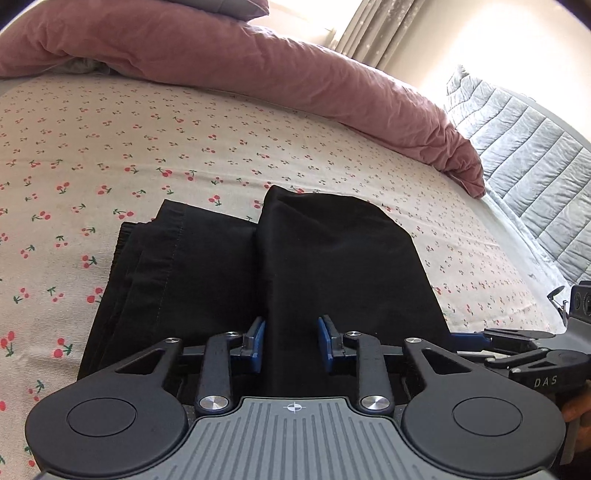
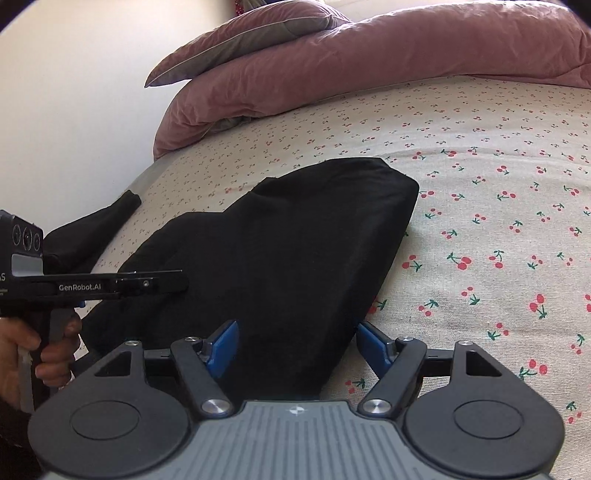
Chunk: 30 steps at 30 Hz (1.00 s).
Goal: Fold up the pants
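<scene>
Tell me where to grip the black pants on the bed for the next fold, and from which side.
Probably grip the near edge of the black pants, coming in low from the near side. Both the left gripper and right gripper already sit open astride that edge, and the cloth humps up there, giving the pads something to pinch above the cherry-print sheet.

Cherry-print bed (image 1: 110,147); pink duvet (image 1: 221,55); curtains (image 1: 388,29)
</scene>
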Tool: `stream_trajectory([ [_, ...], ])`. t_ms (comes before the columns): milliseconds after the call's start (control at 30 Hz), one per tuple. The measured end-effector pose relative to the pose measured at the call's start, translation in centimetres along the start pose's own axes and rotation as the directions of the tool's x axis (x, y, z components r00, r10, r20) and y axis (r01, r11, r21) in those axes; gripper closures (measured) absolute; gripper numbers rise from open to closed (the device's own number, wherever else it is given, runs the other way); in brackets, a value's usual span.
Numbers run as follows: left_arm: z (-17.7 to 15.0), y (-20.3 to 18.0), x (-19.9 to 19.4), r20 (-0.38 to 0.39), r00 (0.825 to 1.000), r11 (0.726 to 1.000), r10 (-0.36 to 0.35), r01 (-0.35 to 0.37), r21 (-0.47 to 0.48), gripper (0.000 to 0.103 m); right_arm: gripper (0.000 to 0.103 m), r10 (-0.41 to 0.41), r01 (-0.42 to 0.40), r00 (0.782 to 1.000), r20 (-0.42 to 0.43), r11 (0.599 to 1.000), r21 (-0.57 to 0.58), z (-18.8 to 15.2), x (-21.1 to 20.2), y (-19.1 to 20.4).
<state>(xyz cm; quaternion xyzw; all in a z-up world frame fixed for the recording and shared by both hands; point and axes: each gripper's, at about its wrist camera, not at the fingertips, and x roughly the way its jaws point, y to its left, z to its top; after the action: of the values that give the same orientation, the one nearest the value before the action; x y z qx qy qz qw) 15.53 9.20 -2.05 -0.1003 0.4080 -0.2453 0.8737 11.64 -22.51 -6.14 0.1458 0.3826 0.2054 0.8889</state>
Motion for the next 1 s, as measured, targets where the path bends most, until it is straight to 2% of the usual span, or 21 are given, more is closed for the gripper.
stream_trajectory([
  [67, 0.0, -0.2, 0.1, 0.001, 1.0, 1.0, -0.001, 0.001, 0.009, 0.098, 0.029, 0.001, -0.001, 1.0, -0.007, 1.0, -0.014, -0.2, 0.3, 0.1],
  [167, 0.0, -1.2, -0.5, 0.042, 0.999, 0.999, 0.016, -0.018, 0.039, 0.102, 0.029, 0.0, 0.0, 1.0, -0.004, 1.0, -0.027, -0.1, 0.4, 0.2],
  [367, 1.0, -2.0, -3.3, 0.13, 0.991, 0.997, 0.0, -0.009, 0.071, 0.102, 0.029, -0.002, 0.002, 1.0, 0.022, 1.0, -0.013, 0.2, -0.1, -0.1],
  [500, 1.5, -0.8, -5.1, 0.153, 0.988, 0.999, 0.005, -0.013, 0.051, 0.102, 0.028, 0.007, -0.006, 0.999, 0.034, 1.0, -0.009, 0.3, -0.5, -0.4],
  [667, 1.2, 2.4, -6.3, 0.157, 0.984, 0.997, 0.078, -0.078, -0.011, 0.102, 0.028, 0.001, -0.001, 1.0, 0.021, 1.0, -0.003, 0.1, -0.3, -0.6],
  [767, 0.8, 4.5, -7.0, 0.153, 0.983, 0.994, 0.101, -0.093, -0.061, 0.102, 0.027, 0.004, -0.004, 1.0, 0.019, 1.0, -0.006, 0.0, -0.3, -0.6],
  [833, 0.6, 5.5, -6.6, 0.121, 0.987, 0.993, 0.106, -0.1, -0.059, 0.098, 0.027, 0.007, -0.006, 1.0, 0.016, 1.0, -0.01, 0.0, -0.2, -0.5],
  [900, 0.3, 6.4, -6.2, 0.101, 0.986, 0.989, 0.13, -0.122, -0.078, 0.09, 0.026, 0.011, -0.011, 1.0, 0.012, 1.0, -0.013, 0.4, 0.4, -0.3],
  [967, 0.2, 6.9, -6.4, 0.106, 0.987, 0.99, 0.12, -0.111, -0.082, 0.088, 0.025, 0.014, -0.014, 1.0, 0.011, 1.0, -0.011, 0.5, 0.7, -0.1],
  [1000, 0.2, 6.9, -6.6, 0.118, 0.985, 0.99, 0.126, -0.117, -0.079, 0.08, 0.025, 0.018, -0.018, 1.0, 0.011, 1.0, -0.008, 0.6, 0.7, -0.1],
])
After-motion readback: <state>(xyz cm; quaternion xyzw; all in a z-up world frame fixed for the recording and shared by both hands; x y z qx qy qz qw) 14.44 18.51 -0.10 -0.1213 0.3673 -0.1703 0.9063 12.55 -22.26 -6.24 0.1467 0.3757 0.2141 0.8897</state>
